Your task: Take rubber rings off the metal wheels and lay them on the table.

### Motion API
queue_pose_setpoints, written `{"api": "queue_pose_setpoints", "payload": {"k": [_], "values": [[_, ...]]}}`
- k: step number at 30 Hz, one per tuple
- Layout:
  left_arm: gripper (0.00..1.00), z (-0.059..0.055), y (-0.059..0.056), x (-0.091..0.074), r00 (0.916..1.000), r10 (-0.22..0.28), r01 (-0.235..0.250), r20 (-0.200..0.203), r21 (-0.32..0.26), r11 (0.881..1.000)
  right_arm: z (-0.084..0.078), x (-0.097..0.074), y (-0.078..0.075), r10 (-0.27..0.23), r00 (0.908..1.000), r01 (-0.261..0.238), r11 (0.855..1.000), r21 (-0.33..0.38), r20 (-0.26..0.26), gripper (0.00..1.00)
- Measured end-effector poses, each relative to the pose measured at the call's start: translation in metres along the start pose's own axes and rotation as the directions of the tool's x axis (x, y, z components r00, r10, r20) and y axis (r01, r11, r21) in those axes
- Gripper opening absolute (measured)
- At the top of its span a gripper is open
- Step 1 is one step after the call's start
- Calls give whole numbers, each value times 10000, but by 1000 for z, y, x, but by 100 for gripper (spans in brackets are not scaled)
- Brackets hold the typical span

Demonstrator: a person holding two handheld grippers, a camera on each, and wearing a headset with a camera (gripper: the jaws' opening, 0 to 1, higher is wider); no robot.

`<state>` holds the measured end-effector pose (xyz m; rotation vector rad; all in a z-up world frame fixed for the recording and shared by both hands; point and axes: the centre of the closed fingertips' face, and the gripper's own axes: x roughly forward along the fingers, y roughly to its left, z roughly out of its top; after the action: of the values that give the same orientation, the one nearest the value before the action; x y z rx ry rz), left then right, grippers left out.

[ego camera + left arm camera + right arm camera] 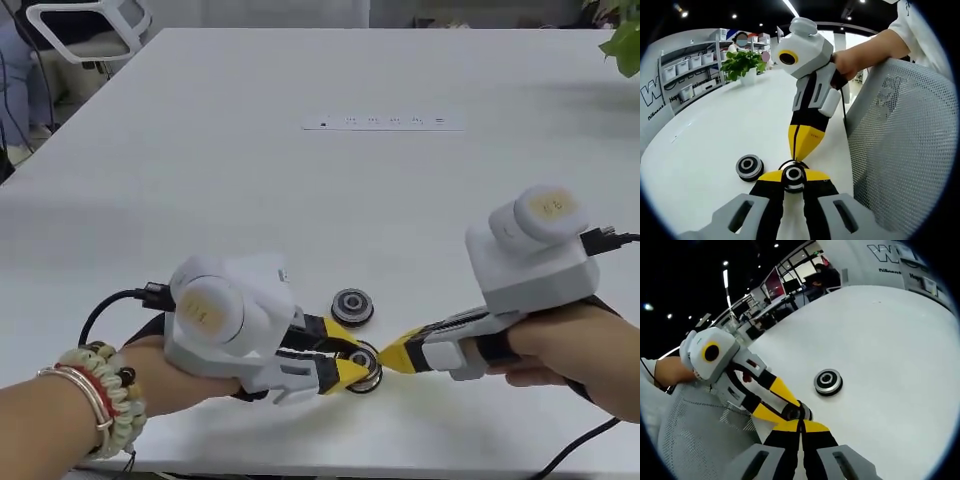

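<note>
A metal wheel (364, 368) with a black rubber ring is clamped between the yellow jaws of my left gripper (356, 371), just above the table's near edge. In the left gripper view the wheel (793, 176) sits between my left gripper's (793, 178) jaw tips. My right gripper (388, 359) comes in from the right, its jaws pressed together at the wheel's rim, seemingly pinching the ring. In the right gripper view its tips (801, 423) meet the wheel (796, 412). A second wheel (352, 305) lies flat on the table just beyond, ring on.
The white table (330, 200) stretches far ahead, with a flush socket strip (383, 123) at mid-table. A chair (85, 30) stands at the far left corner, a plant (625, 40) at the far right. A grey mesh chair back (900, 135) is close behind the near edge.
</note>
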<state>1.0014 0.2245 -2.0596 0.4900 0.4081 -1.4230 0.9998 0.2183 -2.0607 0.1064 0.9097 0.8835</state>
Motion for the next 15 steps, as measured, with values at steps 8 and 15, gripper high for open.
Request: {"api": "queue_pose_setpoints", "payload": {"k": [8, 15], "values": [[10, -1, 2, -1, 10000, 68, -69, -72, -256, 9996, 3, 1, 1, -61, 9999, 62, 10000, -28, 142, 0], [24, 16, 3, -6, 9985, -51, 83, 547, -574, 9983, 9, -3, -5, -176, 9988, 168, 9997, 167, 449, 0]]}}
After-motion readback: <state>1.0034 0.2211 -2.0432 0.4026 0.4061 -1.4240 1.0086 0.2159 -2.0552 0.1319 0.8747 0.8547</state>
